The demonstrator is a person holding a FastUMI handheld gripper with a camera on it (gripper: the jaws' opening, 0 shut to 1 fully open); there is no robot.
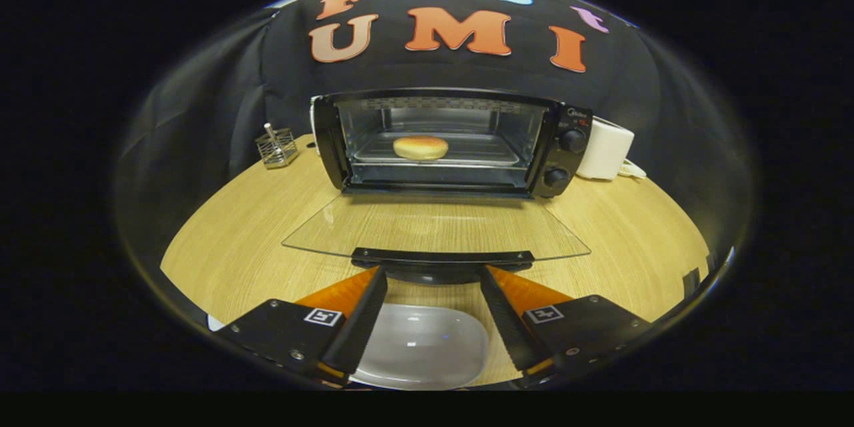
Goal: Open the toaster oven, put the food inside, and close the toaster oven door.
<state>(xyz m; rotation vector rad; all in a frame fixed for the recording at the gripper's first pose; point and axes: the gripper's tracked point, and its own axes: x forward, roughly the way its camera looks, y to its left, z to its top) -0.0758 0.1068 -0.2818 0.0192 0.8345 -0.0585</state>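
With the toaster oven (454, 143) standing open at the far side of the worktop (227, 247) and the bun (420, 147) already lying on the rack (480, 150) inside, only closing the door (434, 227) appears to remain.

Hand-held gripper (434, 280): released, fingers spread wide, empty, tips just short of the door handle (442, 259), one to either side of its middle. Contact with the handle: not evident, though hard to rule out from this angle.

Door handling:
- Glass panel, folded down flat toward the gripper, hinged at the oven's lower front edge. Rigid, smooth and likely slippery; fragile under a knock. Not to be gripped by the glass.
- Black handle bar along the free edge: stiff, narrow, the proper place to take hold. Best pinched at mid-length, or lifted from beneath, so the door swings up evenly.
- Probably light to raise, with some hinge resistance near the closed position. Slamming to be avoided.

Bun handling: soft, light, easily dented. No further contact needed.

Containers and contents:
- Oven cavity: one bun, roughly central on the rack, nothing else visible.
- White dish (420, 347) below and between the fingers: empty.
- Wire holder (277, 147) left of the oven: one upright stick-like item, identity unclear.
- White appliance (606, 148) right of the oven, touching or nearly so.
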